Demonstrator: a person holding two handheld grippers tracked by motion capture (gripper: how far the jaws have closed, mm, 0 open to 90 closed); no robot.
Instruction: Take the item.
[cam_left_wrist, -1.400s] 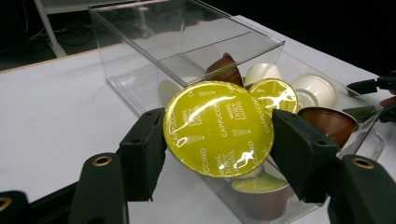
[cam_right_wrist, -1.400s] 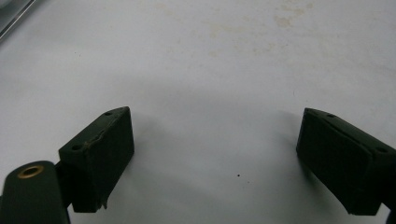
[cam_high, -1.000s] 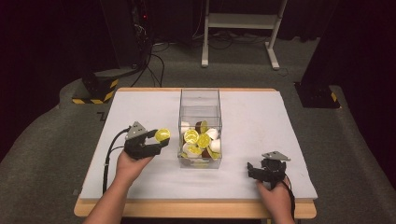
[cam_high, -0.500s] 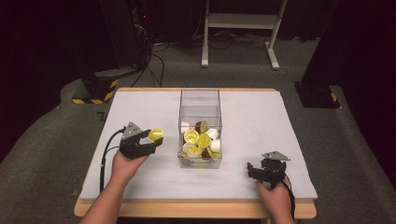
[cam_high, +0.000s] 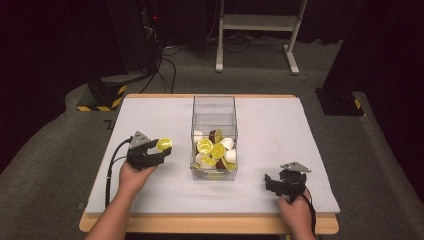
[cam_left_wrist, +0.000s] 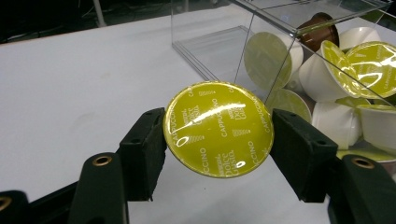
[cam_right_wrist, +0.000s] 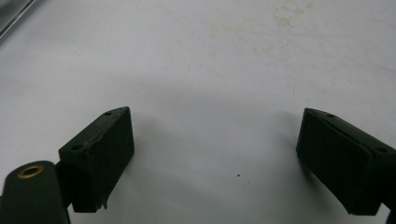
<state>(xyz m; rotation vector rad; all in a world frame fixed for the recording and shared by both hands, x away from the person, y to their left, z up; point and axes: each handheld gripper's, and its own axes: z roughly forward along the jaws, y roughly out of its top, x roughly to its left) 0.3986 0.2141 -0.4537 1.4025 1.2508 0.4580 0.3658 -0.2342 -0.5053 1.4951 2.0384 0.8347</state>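
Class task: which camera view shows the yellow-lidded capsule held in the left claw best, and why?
The left gripper view: the capsule sits large between the jaws of the left claw, its foil lid readable as "Cappuccino". The high view shows it as a small yellow disc beside the clear box. The right gripper view looks at the table.

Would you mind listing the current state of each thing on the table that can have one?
Left gripper: shut on the yellow capsule, held off the table.
Right gripper: open, holding nothing, low over the table.
Clear box: upright, open-topped, partly filled with capsules.
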